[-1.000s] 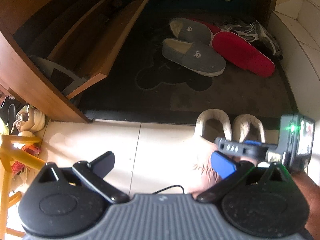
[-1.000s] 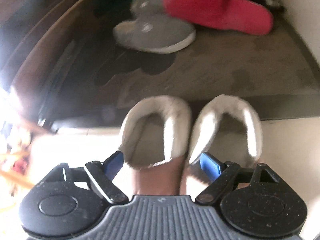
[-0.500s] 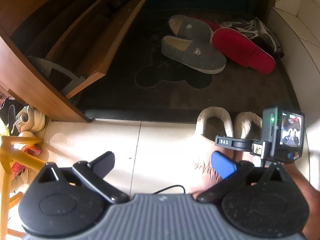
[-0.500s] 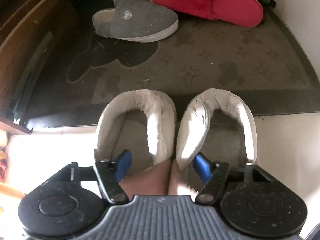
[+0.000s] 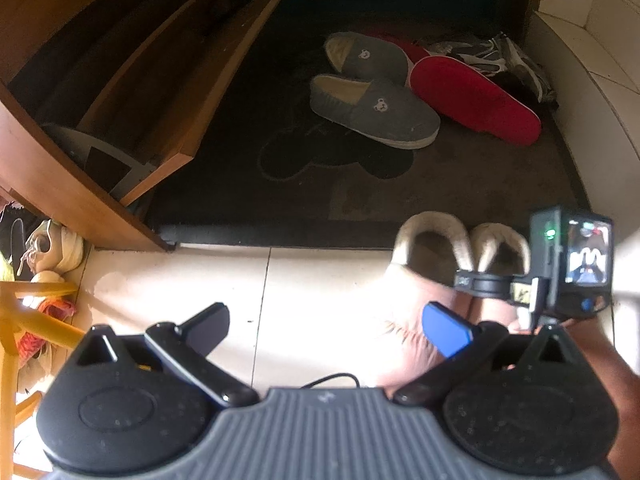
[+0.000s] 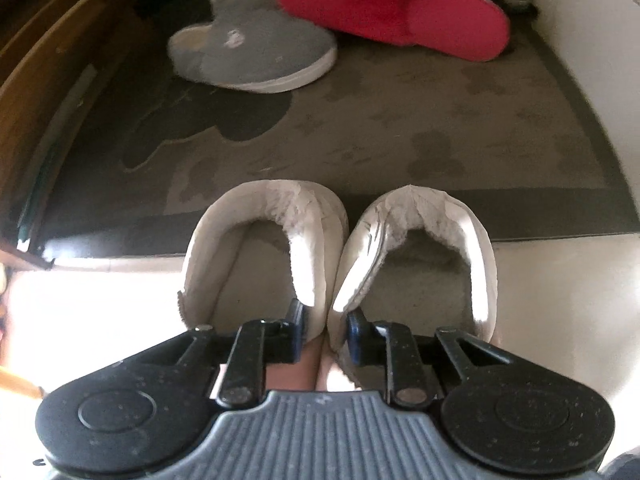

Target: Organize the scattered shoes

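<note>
Slippers (image 6: 340,256) pink, cream fleece lining, paired side-by-side

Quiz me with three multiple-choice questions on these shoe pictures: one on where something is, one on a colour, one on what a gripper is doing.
1. Where do the fur-lined slippers stand?
A. inside the cabinet
B. side by side at the mat's edge
C. on the red slipper

2. What colour are the bear-badged slippers?
A. grey
B. yellow
C. white

3. How is the left gripper?
A. clamping a sneaker
B. open, holding nothing
C. gripping a cable

Answers: 1 B, heels overlap the mat; 2 A, grey uppers; 3 B, fingers stand apart over bare floor.
</note>
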`<state>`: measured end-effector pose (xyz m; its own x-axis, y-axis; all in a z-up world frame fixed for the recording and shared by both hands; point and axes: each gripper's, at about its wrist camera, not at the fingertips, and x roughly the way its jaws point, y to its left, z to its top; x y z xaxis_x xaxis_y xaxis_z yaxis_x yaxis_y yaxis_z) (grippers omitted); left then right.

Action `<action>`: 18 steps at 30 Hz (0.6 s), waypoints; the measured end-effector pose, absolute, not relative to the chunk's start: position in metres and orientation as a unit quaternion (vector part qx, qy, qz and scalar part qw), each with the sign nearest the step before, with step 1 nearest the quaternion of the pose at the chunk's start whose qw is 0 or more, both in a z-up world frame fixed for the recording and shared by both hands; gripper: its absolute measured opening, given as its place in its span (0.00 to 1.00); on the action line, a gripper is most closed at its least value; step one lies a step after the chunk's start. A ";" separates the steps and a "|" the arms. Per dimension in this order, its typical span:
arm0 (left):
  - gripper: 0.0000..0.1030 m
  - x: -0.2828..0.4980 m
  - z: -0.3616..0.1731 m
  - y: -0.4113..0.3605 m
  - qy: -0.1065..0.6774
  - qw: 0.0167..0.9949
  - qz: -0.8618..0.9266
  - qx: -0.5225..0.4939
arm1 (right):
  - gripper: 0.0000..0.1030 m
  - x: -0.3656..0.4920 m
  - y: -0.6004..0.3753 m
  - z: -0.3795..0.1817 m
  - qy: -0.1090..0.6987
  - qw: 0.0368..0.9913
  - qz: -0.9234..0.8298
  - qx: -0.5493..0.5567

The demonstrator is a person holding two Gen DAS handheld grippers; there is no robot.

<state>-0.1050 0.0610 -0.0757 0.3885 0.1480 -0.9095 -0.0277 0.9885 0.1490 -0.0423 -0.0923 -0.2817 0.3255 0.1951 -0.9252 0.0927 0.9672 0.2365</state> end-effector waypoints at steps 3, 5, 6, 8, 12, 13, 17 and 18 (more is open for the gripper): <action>1.00 -0.105 -0.076 0.058 0.552 0.831 0.050 0.056 | 0.19 -0.043 -0.108 -0.280 0.578 0.807 0.014 0.121; 1.00 -0.105 -0.076 0.056 0.552 0.830 0.047 0.058 | 0.19 -0.041 -0.118 -0.278 0.579 0.808 0.007 0.109; 1.00 -0.105 -0.076 0.054 0.553 0.830 0.045 0.059 | 0.19 -0.040 -0.122 -0.278 0.580 0.808 0.005 0.105; 1.00 -0.105 -0.075 0.052 0.552 0.831 0.043 0.059 | 0.19 -0.037 -0.130 -0.277 0.581 0.808 0.001 0.099; 1.00 -0.105 -0.074 0.050 0.551 0.831 0.040 0.058 | 0.19 -0.029 -0.144 -0.273 0.579 0.812 0.006 0.077; 1.00 -0.105 -0.074 0.049 0.552 0.831 0.039 0.057 | 0.19 -0.027 -0.147 -0.273 0.578 0.813 0.008 0.071; 1.00 -0.105 -0.074 0.045 0.552 0.831 0.036 0.058 | 0.19 -0.019 -0.168 -0.270 0.577 0.814 0.009 0.064; 1.00 -0.104 -0.074 0.045 0.552 0.831 0.035 0.058 | 0.19 -0.017 -0.172 -0.270 0.578 0.814 0.008 0.055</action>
